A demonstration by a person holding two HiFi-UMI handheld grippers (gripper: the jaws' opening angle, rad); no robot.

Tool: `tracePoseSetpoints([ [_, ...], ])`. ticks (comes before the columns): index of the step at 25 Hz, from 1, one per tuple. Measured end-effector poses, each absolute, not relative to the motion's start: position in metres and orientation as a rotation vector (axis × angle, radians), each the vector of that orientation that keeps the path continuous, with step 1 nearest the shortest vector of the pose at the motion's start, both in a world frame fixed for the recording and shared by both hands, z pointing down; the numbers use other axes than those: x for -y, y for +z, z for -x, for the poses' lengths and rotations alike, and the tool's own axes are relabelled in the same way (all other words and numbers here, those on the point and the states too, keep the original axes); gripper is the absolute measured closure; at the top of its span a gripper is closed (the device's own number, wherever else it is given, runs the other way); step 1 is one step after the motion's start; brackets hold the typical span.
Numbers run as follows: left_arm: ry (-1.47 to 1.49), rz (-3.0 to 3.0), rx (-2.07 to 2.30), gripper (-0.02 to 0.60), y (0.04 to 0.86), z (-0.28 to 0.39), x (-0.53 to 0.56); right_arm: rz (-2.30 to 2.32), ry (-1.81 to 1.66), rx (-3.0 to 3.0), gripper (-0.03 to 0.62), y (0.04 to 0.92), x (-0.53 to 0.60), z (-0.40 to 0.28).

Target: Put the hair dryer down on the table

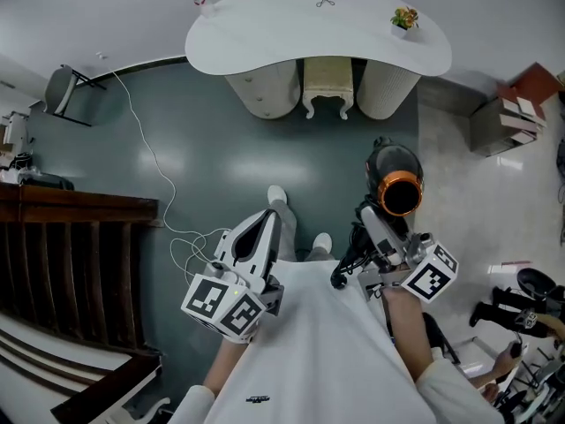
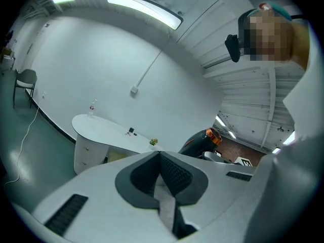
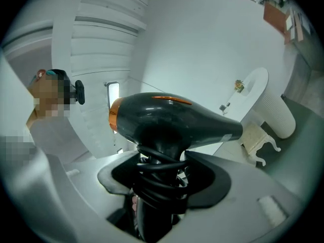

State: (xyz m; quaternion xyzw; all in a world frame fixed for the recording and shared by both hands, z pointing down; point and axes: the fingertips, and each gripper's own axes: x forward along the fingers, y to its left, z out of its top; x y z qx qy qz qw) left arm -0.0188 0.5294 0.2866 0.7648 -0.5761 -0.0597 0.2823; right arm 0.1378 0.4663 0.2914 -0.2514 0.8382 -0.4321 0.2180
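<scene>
- The hair dryer [image 3: 167, 125] is black with an orange ring at its rear end, and its cord is wound in coils round the handle.
- It is held in the air on the right, over the floor [image 1: 203, 166], well apart from the white surface [image 1: 265, 34] at the far side of the room.
- The right claw [image 3: 162, 178] pinches the handle through the cord coils. The barrel sits above the 2 jaws, with its nozzle pointing toward the far surface.
- Handling, as a judgement:
  - The shell looks stiff and smooth, so the barrel would be a slippery place to hold.
  - The handle is the better hold, and the wound cord gives it a softer, grippier layer.
  - With the barrel above the grip the dryer is likely top-heavy, so it may swing or twist in the jaws.
  - The coils could also shift under the pads.
  - Laid on its side it should rest steadily, while stood on the handle end it would probably tip over.
- The left claw [image 2: 161, 173] is pressed together with nothing between its jaws, and it hangs near the person's left side.
- On the far surface stand a small potted plant [image 1: 405, 18], scissors [image 1: 326, 0] and a bottle [image 1: 204, 3]. The middle of it is bare.
- A pale stool [image 1: 327, 82] is tucked under the surface.
- A thin white cable [image 1: 150, 157] trails across the floor on the left.
</scene>
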Motion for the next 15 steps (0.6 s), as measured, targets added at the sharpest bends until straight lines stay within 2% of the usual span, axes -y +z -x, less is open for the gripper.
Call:
tracePoseSetpoints([
  [15, -0.145, -2.13, 1.327, 0.572, 0.291, 0.055, -0.393, 0.9, -1.18, -2.217, 0.31, 0.289, -0.364, -0.11],
])
